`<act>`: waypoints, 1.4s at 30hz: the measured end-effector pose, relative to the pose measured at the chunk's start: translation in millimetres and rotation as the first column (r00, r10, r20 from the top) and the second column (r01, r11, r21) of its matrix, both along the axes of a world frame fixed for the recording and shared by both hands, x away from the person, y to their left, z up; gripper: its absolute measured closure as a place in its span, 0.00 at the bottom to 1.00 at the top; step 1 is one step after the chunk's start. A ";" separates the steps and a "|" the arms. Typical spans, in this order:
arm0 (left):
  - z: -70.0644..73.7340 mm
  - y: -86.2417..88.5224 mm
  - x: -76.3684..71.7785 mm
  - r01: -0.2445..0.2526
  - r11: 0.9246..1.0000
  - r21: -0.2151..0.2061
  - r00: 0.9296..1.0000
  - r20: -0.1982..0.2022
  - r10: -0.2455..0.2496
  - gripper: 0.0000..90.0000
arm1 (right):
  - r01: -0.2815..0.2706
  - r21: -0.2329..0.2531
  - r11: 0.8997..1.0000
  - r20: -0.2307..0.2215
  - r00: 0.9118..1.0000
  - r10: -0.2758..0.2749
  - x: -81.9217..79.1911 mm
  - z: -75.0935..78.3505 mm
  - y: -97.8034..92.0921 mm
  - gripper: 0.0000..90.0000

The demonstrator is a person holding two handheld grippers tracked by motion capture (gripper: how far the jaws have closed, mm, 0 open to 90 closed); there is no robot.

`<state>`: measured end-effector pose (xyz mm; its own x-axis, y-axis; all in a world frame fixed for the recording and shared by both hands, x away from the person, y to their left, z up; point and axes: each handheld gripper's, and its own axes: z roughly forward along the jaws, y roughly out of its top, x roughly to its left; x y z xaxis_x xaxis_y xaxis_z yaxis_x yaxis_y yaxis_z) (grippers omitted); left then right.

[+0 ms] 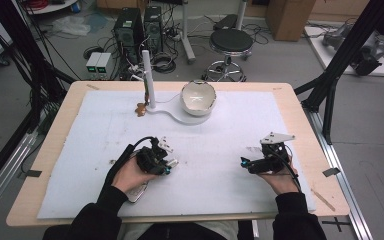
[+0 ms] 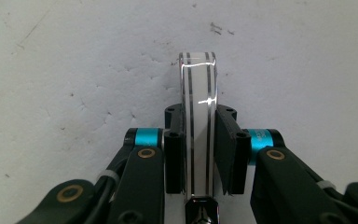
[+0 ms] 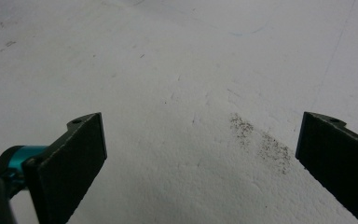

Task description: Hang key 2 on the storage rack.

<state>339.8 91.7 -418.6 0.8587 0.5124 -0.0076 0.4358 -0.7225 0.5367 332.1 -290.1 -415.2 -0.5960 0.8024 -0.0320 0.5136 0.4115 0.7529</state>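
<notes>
Left gripper view first: the left hand-held gripper (image 2: 198, 154) is pinching a clear striped handle (image 2: 198, 107) upright between its pads, low over the white sheet (image 2: 74, 70) on the counter. Over in the high view, the right hand-held gripper (image 1: 245, 162) hovers well apart, jaws spread wide, nothing between them.
</notes>
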 end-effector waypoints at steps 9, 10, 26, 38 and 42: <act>21.8 19.9 2.9 -0.066 0.994 -0.090 0.997 0.027 0.069 0.83 | 0.003 0.004 1.000 -0.003 1.000 -0.003 -0.7 0.4 0.6 0.01; 25.0 22.6 3.0 -0.070 0.992 -0.104 0.997 0.026 0.073 0.83 | 0.001 0.002 1.000 -0.001 1.000 -0.001 -0.5 0.3 0.7 0.01; 82.2 56.1 17.6 -0.147 0.958 -0.246 0.978 0.107 0.177 0.83 | 0.006 0.004 1.000 0.000 1.000 -0.006 -0.2 0.6 0.3 0.01; 112.1 75.9 32.1 -0.181 0.939 -0.292 0.964 0.135 0.228 0.83 | 0.007 0.002 1.000 -0.002 1.000 -0.007 0.0 0.4 0.6 0.01; 121.7 79.0 36.1 -0.180 0.934 -0.308 0.961 0.147 0.234 0.83 | 0.006 0.000 1.000 -0.002 1.000 -0.006 0.1 0.4 1.2 0.01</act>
<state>375.8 170.6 -296.9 0.7344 0.6776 -0.0388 0.4372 -0.4286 0.7907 332.2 -288.9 -414.8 -0.5916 0.8057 -0.0308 0.5175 0.4087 0.7517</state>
